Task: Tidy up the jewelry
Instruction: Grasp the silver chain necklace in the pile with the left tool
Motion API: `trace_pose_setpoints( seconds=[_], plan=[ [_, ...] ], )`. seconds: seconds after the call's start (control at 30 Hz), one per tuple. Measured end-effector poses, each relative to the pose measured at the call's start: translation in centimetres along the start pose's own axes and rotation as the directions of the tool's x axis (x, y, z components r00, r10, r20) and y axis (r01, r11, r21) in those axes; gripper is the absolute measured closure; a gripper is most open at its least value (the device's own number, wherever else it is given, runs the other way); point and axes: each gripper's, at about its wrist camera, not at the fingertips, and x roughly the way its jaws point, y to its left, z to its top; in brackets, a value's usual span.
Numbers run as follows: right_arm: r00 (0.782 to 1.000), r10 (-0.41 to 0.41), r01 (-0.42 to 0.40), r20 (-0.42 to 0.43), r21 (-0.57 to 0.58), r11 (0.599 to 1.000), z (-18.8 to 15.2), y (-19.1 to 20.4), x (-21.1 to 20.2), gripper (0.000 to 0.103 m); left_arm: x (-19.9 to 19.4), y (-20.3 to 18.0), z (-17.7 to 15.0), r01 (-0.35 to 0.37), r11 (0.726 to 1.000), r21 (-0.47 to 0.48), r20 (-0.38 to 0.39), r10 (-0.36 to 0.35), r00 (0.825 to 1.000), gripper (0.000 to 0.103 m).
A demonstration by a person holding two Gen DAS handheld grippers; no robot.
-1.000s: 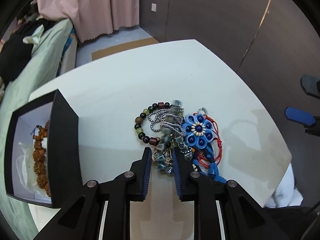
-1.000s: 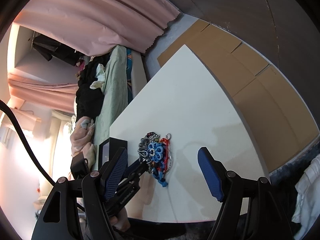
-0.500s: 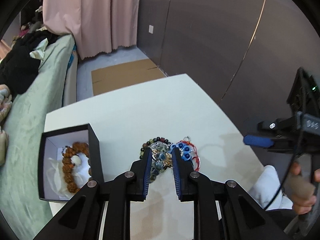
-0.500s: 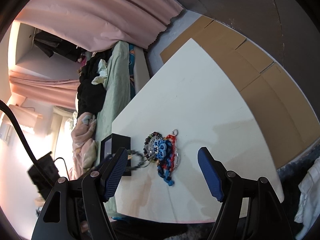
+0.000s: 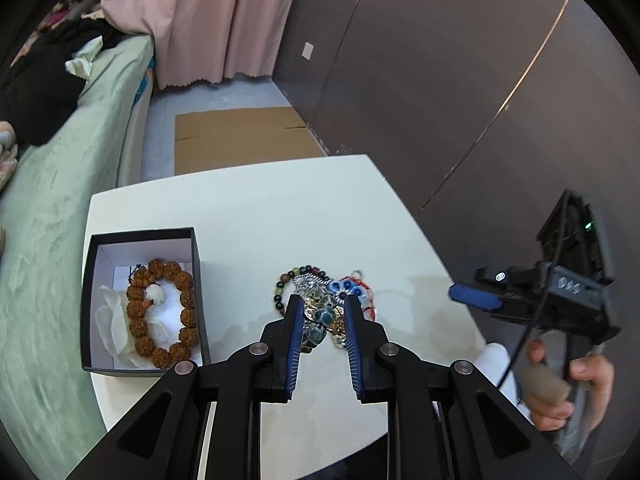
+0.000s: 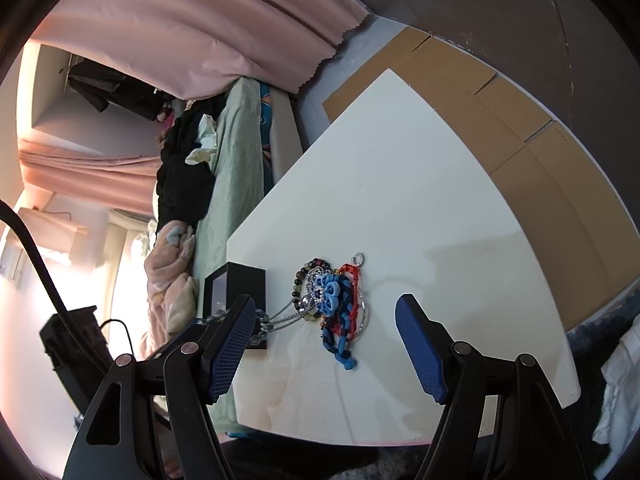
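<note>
Your left gripper (image 5: 320, 316) has its fingers (image 5: 294, 332) drawn in tight on a bracelet of blue-grey glass beads (image 5: 320, 322), pinched near the tips. In the right wrist view a silver chain (image 6: 286, 320) stretches taut from those beads back to the jewelry pile (image 6: 332, 300), so the strand hangs above the table (image 5: 248, 240) rather than lying on it.

Your right gripper (image 6: 326, 340) is spread wide with nothing between its fingers (image 6: 416, 344); the pile lies on the table beyond its tips. In the left wrist view your hand (image 5: 568, 392) holds it off the table's right edge.

Just past your left fingertips the pile shows a dark round-bead bracelet (image 5: 292, 280), a blue bead flower (image 5: 346, 286) and red cord (image 5: 368, 304) tangled together.

To the left, apart from the pile, an open black box (image 5: 198, 280) holds a brown seed-bead bracelet (image 5: 160, 316) on white paper.

Beyond the table: flattened cardboard (image 5: 236, 136) on the floor, a green-covered bed (image 5: 60, 168) and a pink curtain (image 5: 200, 20).
</note>
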Motion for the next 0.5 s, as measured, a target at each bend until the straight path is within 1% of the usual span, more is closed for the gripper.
trace_pose_setpoints(
  seconds=[0.13, 0.2, 0.33, 0.5],
  plan=[
    [1.000, 0.008, -0.009, -0.010, -0.009, 1.000, -0.2, 0.6, 0.4, 0.030, -0.7, 0.0, 0.3, -0.011, 1.000, 0.003, 0.013, 0.011, 1.000, 0.082],
    [1.000, 0.013, -0.013, -0.015, -0.016, 1.000, -0.4, 0.9, 0.6, 0.030, -0.4, 0.0, 0.1, -0.017, 1.000, 0.001, 0.006, 0.017, 1.000, 0.082],
    [1.000, 0.012, -0.013, -0.019, -0.023, 1.000, -0.5, 1.1, 0.7, 0.030, 1.2, 0.2, -1.2, -0.025, 1.000, -0.005, -0.049, 0.024, 0.999, 0.082],
    [1.000, 0.007, -0.008, -0.014, -0.013, 1.000, -0.3, 0.7, 0.5, 0.030, 4.5, 0.7, -3.3, -0.054, 0.998, -0.015, -0.138, 0.051, 0.989, 0.082]
  ],
)
